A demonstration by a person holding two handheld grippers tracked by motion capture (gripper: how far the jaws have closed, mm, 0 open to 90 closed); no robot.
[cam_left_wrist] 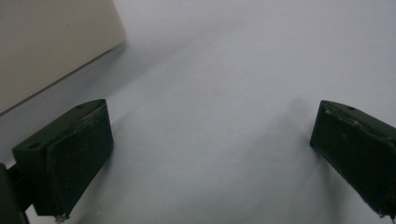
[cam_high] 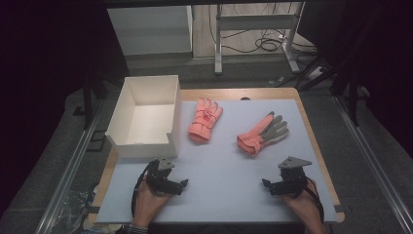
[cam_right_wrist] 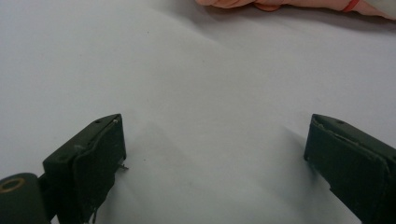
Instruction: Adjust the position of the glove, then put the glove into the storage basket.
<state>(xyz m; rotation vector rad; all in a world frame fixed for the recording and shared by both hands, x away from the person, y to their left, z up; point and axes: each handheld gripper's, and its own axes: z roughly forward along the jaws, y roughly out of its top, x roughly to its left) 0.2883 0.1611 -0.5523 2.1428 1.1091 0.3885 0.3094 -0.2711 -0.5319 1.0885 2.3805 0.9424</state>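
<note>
Two orange gloves lie on the pale blue mat (cam_high: 219, 165). One orange glove (cam_high: 205, 120) rests beside the white box (cam_high: 143, 117), fingers pointing away. The other glove (cam_high: 263, 134), orange with a grey palm, lies to the right, and its edge (cam_right_wrist: 289, 4) crosses the top of the right gripper view. My left gripper (cam_high: 182, 184) rests low on the mat in front of the box, jaws wide apart with nothing between them (cam_left_wrist: 210, 154). My right gripper (cam_high: 265, 184) sits near the front right, below the grey-palmed glove, open and empty (cam_right_wrist: 215, 158).
The open white box stands at the mat's back left; its wall (cam_left_wrist: 46, 46) is close to my left gripper. The wooden table edge (cam_high: 319, 146) frames the mat. Beyond the table are a metal stand (cam_high: 255, 29) and cables on the floor.
</note>
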